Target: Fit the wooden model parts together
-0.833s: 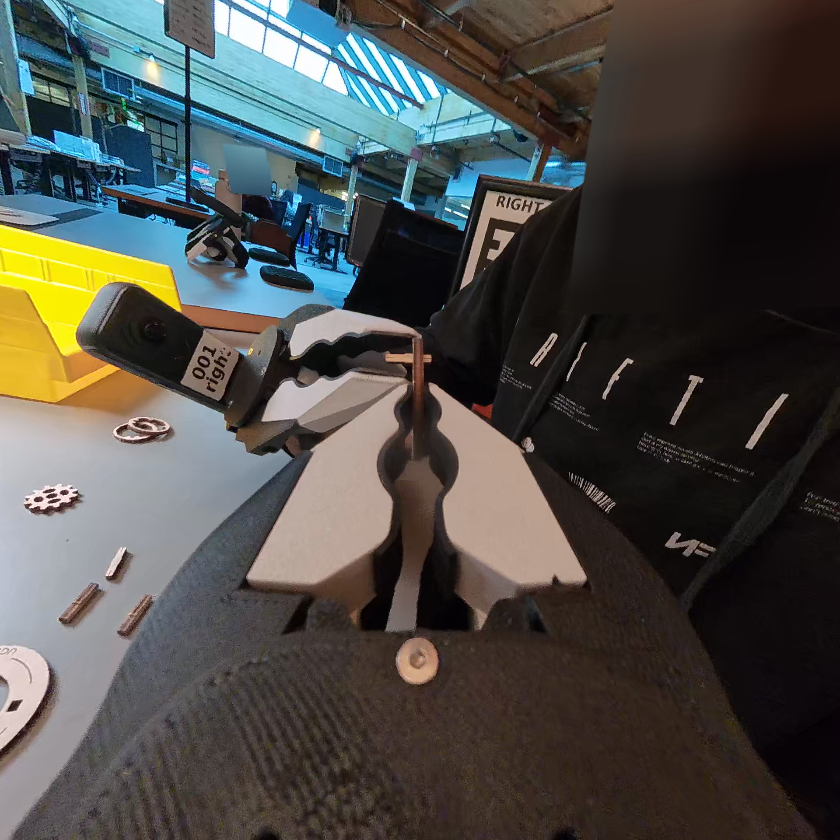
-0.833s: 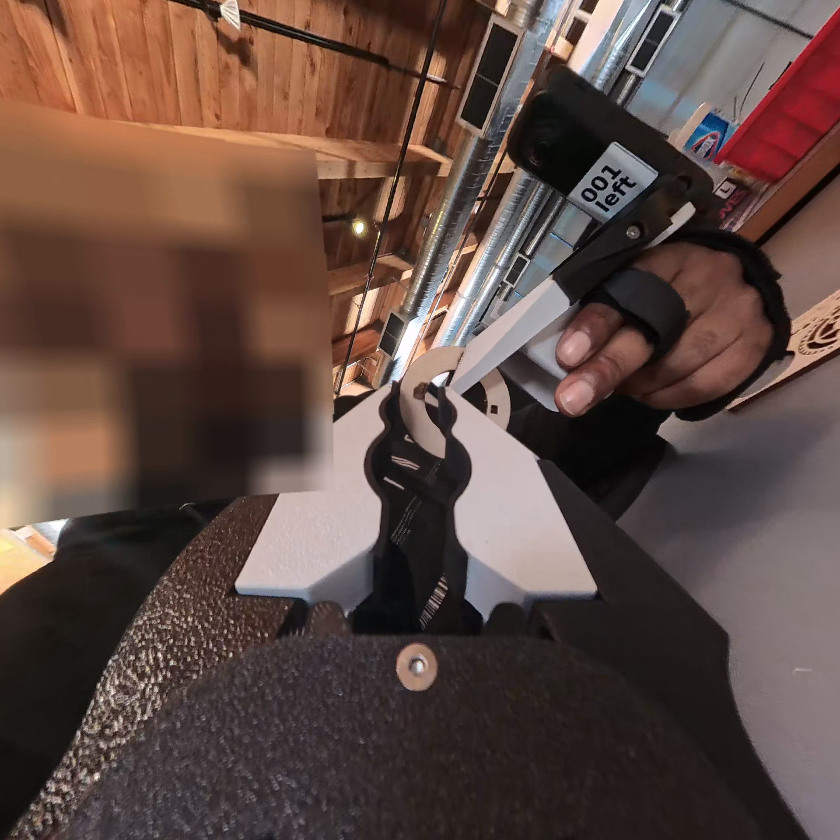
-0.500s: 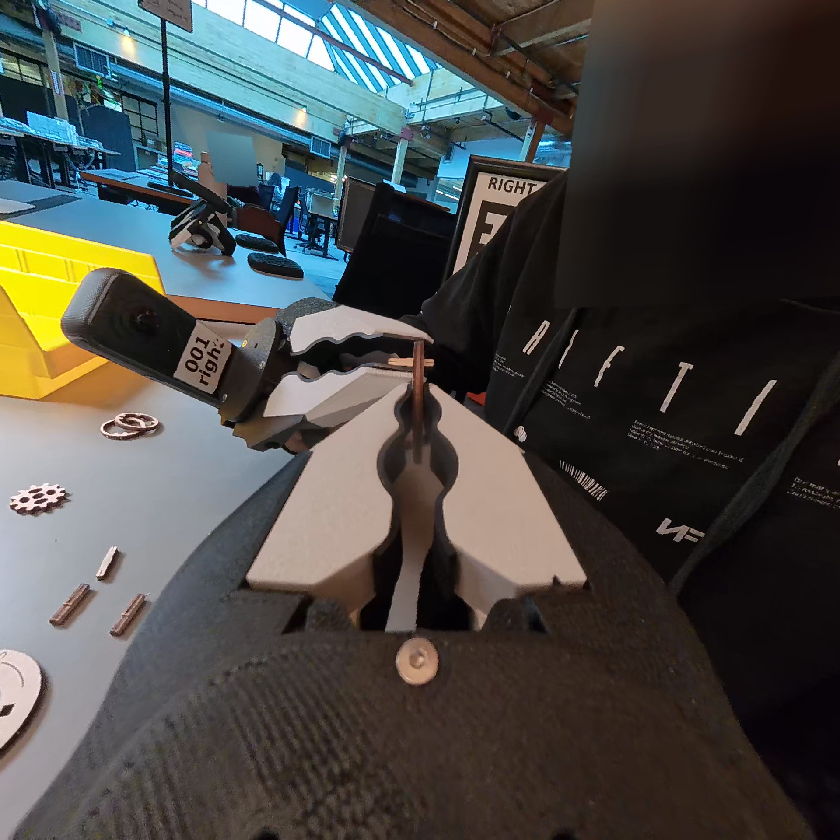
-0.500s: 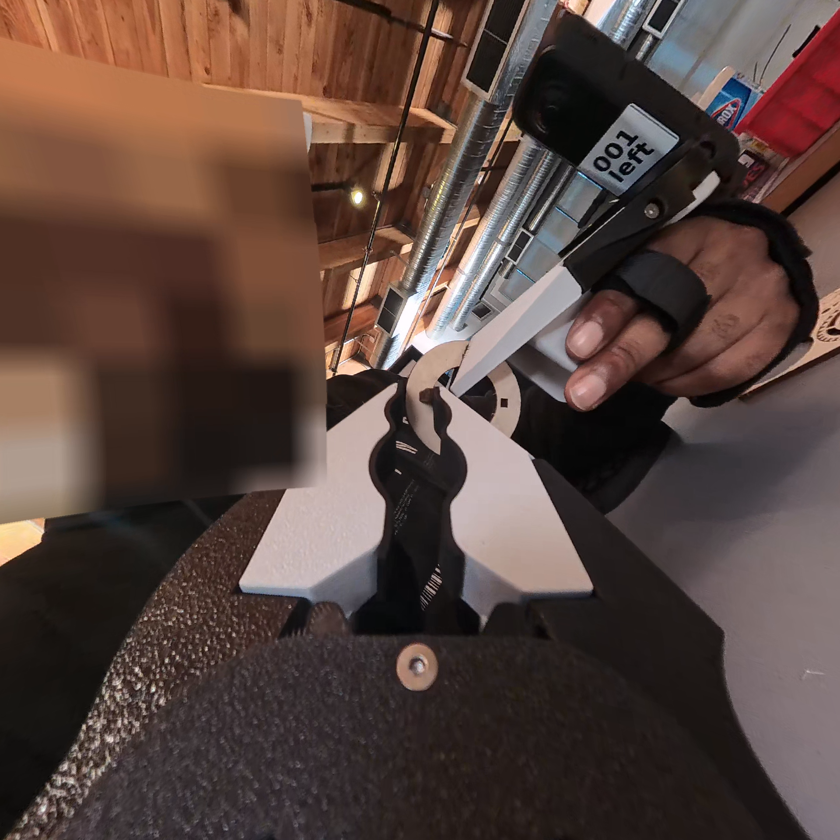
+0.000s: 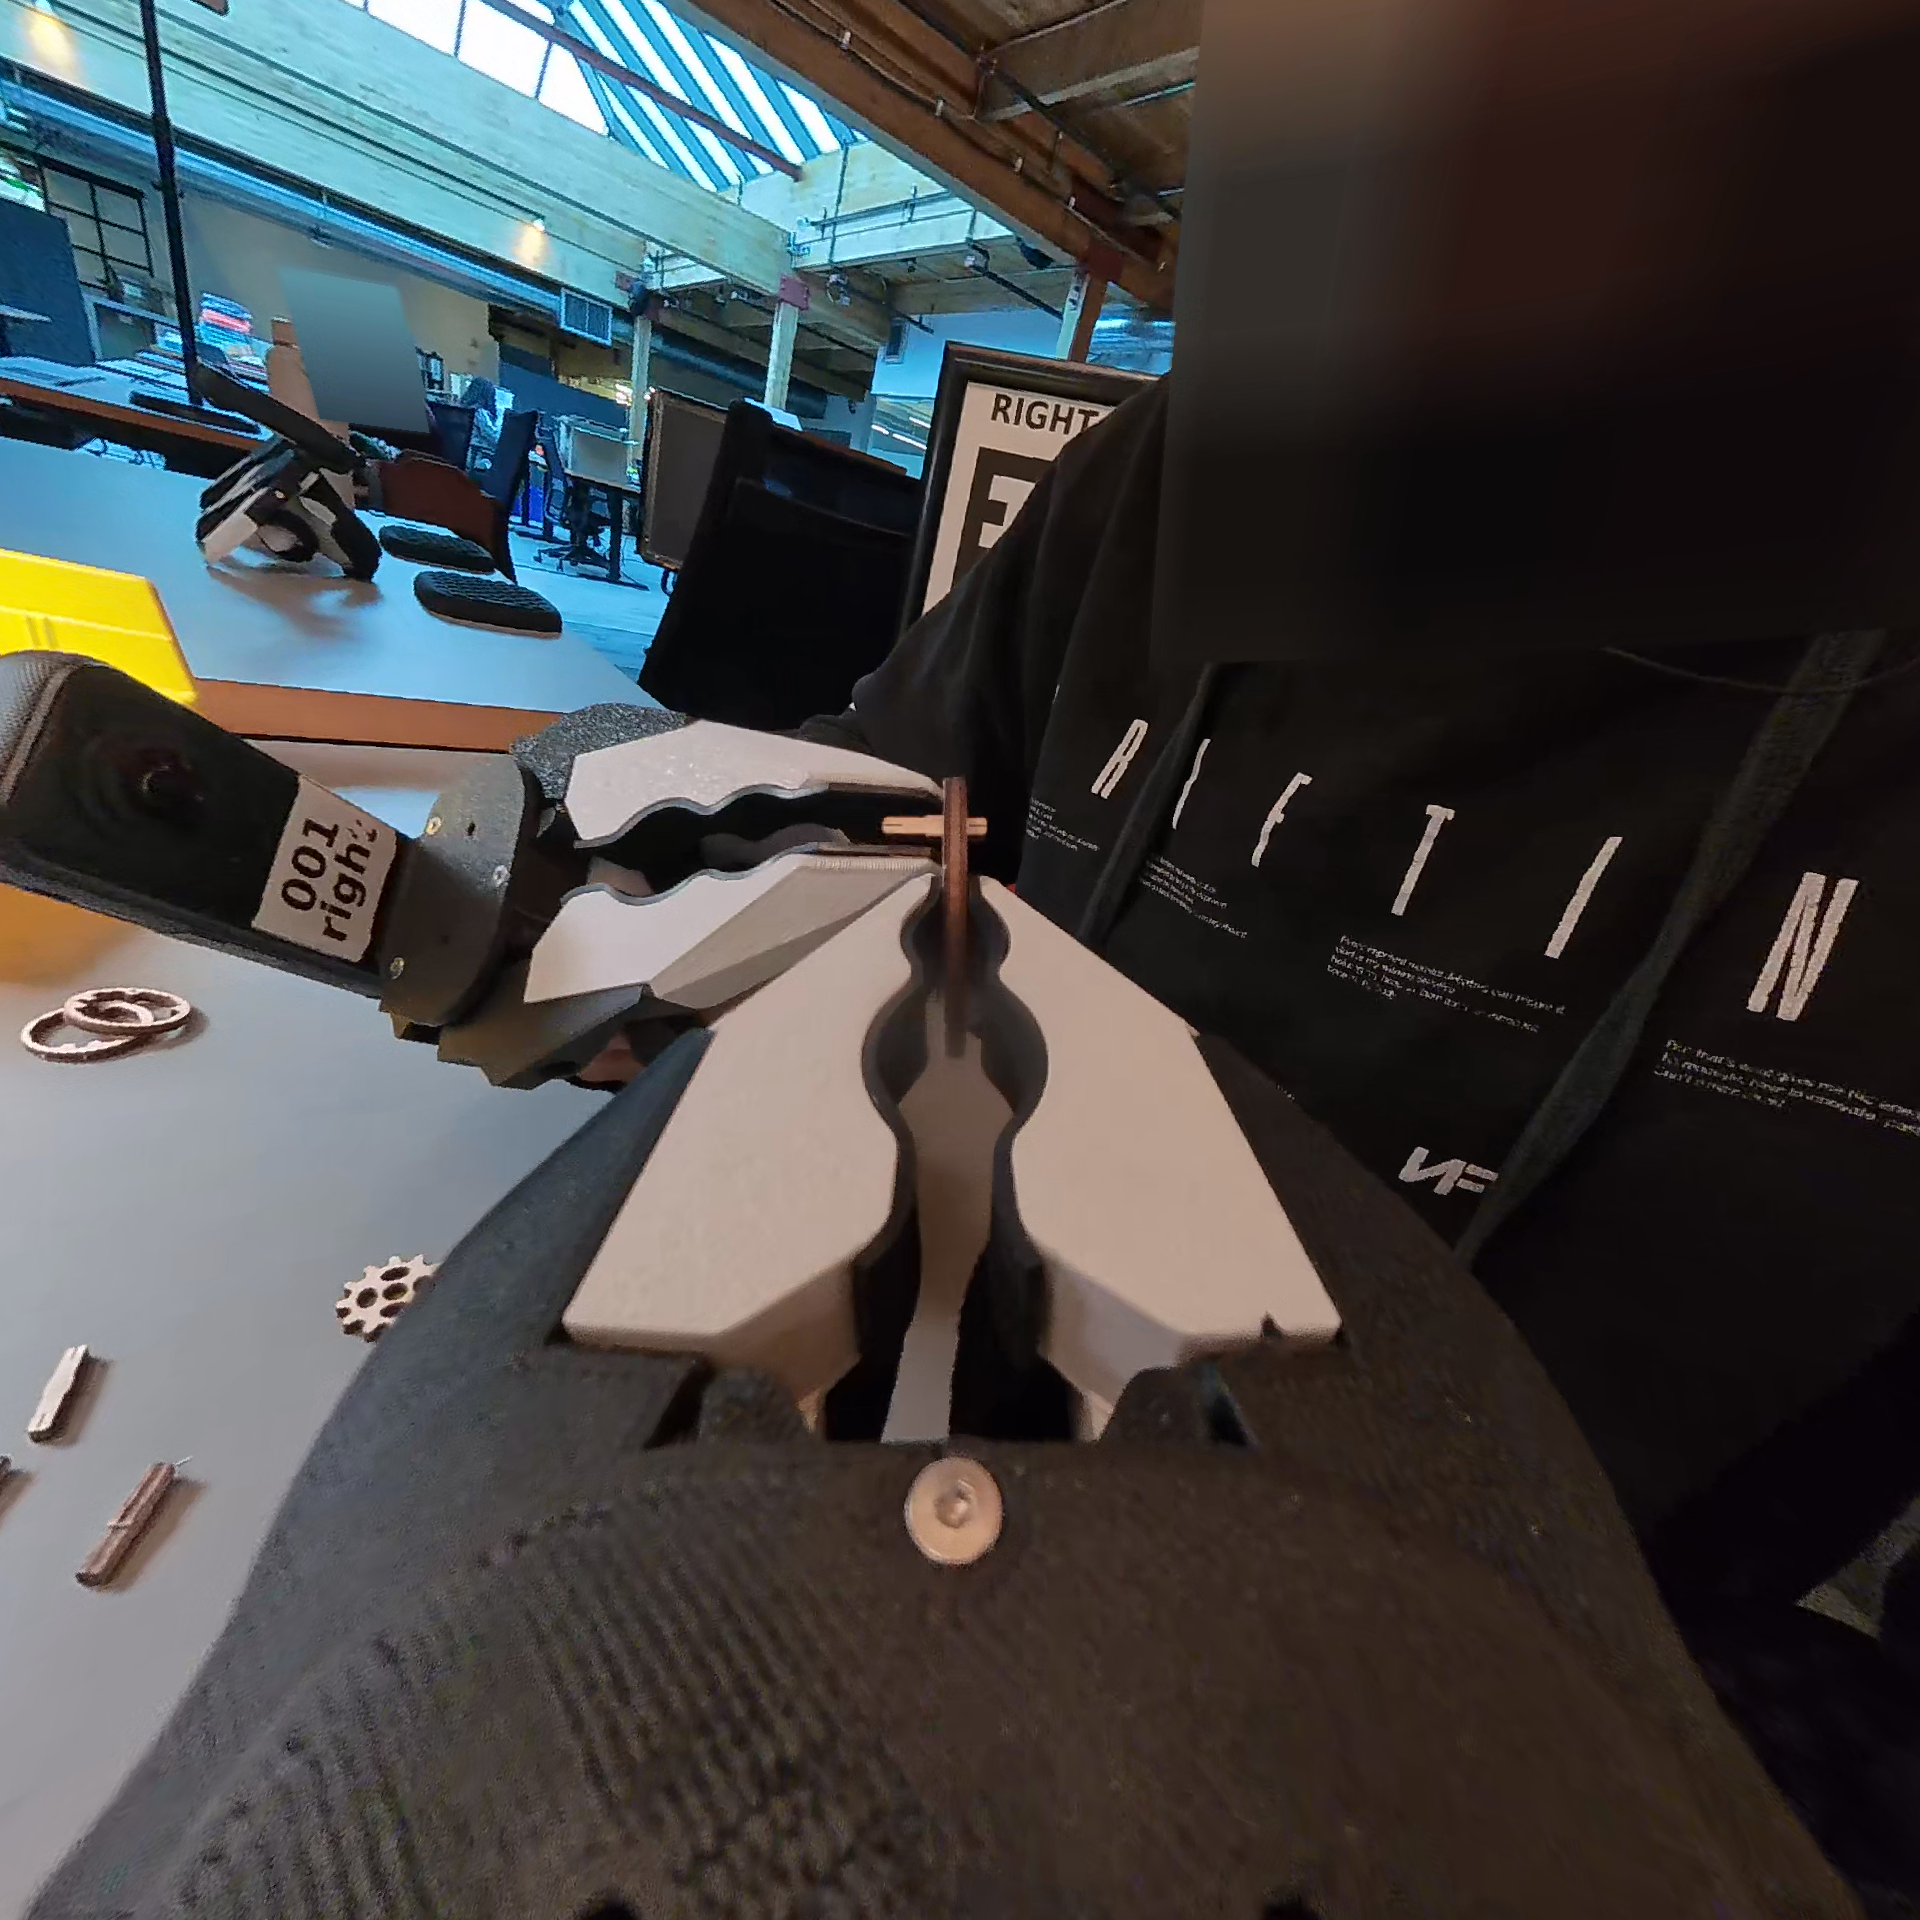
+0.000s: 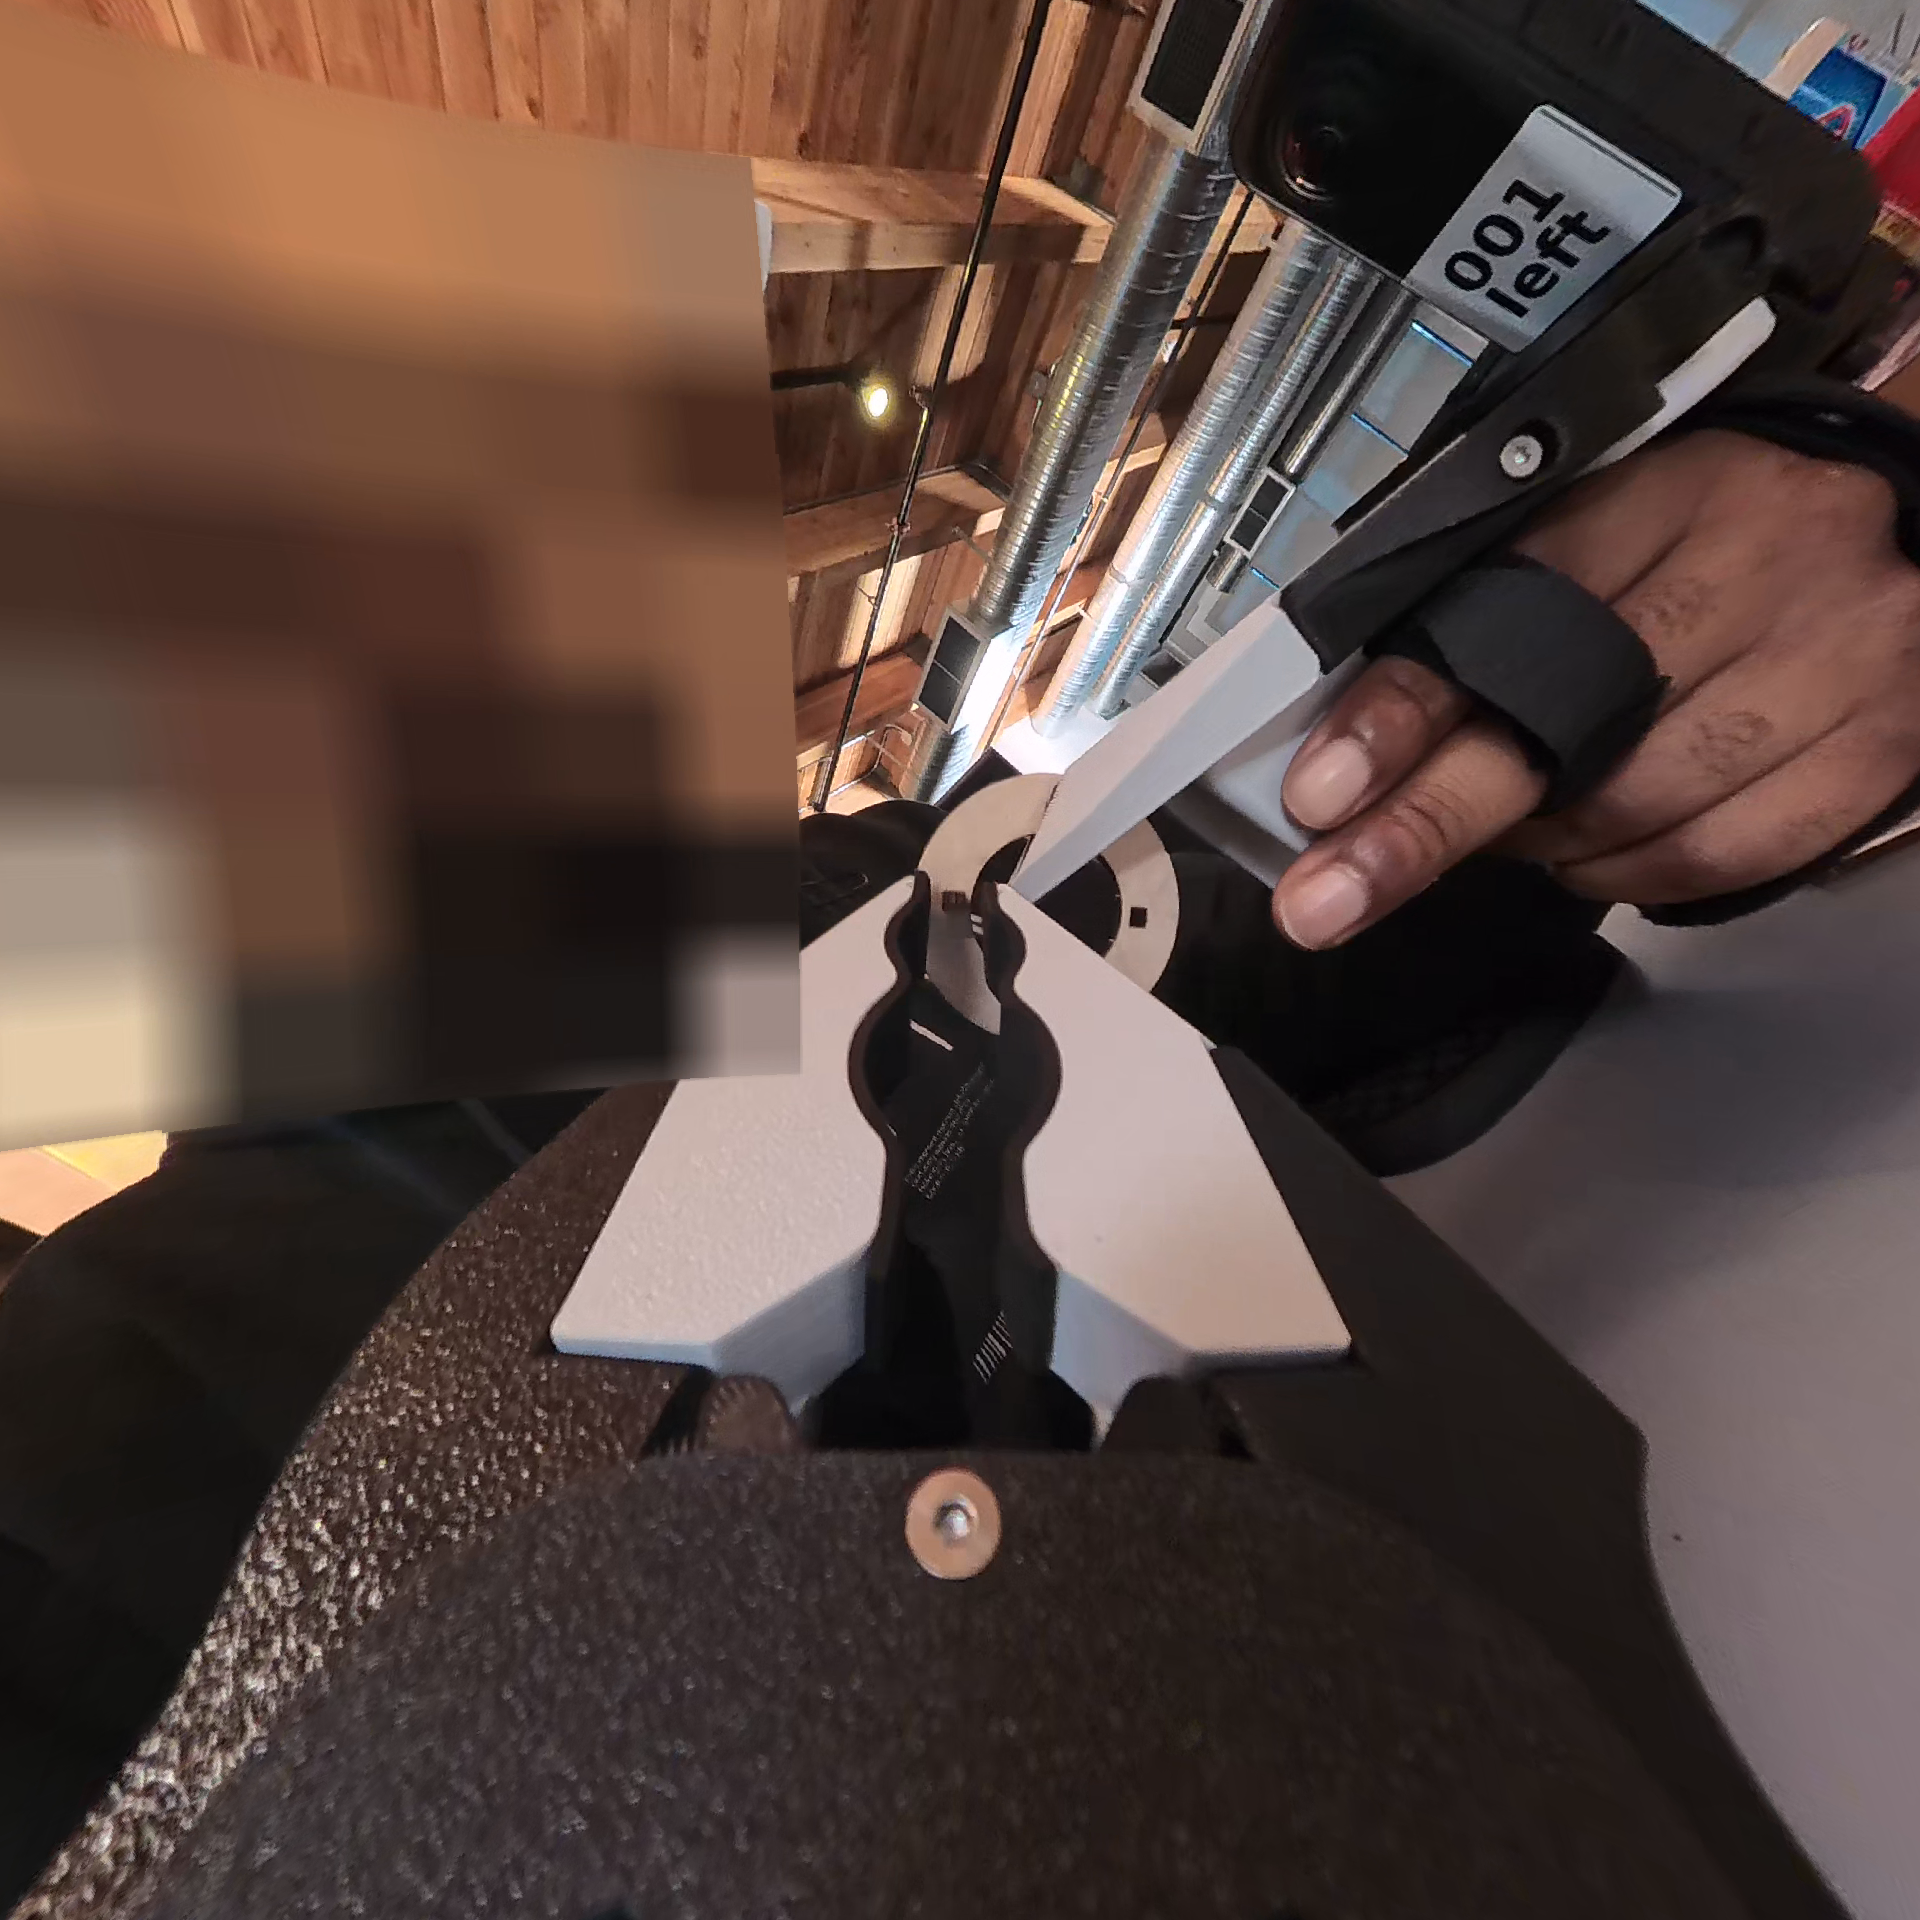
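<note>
The left gripper (image 5: 954, 914) clamped the wooden ring (image 5: 954, 935) edge-on; the right gripper (image 5: 914, 826), pinching the peg (image 5: 920, 826), needed a straight push through.

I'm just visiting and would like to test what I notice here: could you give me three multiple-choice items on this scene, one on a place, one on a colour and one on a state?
1. Where does the small wooden gear lie?
A. on the grey table
B. on the floor
C. in a drawer

2. What colour is the bin at the far left?
A. green
B. yellow
C. white

3. The left gripper is:
A. wide open and empty
B. shut on the wooden ring
C. lying on the table

Answers:
1 A, the gear rests flat on the tabletop near loose pegs.
2 B, its wall is bright yellow.
3 B, its fingers pinch the ring edge-on while the right gripper holds a small peg through it.
</note>
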A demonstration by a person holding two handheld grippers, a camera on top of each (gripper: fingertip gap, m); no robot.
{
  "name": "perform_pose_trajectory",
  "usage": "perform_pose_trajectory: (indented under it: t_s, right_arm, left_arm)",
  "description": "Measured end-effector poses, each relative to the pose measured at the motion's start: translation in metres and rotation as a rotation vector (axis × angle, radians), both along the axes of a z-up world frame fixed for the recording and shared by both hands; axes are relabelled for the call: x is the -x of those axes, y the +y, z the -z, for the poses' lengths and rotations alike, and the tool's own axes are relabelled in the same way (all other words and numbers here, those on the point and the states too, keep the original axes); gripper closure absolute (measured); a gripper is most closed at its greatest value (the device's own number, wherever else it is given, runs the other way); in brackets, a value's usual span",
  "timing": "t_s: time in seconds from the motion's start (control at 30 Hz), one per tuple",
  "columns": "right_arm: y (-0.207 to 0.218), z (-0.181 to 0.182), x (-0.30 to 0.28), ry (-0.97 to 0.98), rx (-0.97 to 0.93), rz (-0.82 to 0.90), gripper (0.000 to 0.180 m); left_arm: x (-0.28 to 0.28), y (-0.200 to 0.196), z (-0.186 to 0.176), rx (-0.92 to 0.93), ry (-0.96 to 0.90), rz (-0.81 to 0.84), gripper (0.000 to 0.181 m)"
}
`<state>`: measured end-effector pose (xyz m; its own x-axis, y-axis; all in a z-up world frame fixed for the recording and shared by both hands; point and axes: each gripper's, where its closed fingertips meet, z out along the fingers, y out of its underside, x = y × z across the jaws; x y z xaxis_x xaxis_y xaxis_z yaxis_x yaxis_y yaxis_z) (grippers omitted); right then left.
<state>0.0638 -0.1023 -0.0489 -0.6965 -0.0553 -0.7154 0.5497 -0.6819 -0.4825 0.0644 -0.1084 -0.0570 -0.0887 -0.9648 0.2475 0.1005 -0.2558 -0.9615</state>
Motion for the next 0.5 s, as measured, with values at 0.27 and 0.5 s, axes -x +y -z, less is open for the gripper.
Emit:
perform_pose_trajectory:
  t_s: [0.27, 0.5]
  right_arm:
    - [0.007, 0.003, 0.003, 0.098, -0.309, 0.206, 0.178]
    - [0.071, 0.044, 0.027, 0.226, -1.442, 0.861, 0.178]
  left_arm:
    - [0.015, 0.032, 0.009, 0.132, 0.035, -0.164, 0.149]
    - [0.050, 0.085, 0.027, 0.414, 0.002, -0.453, 0.146]
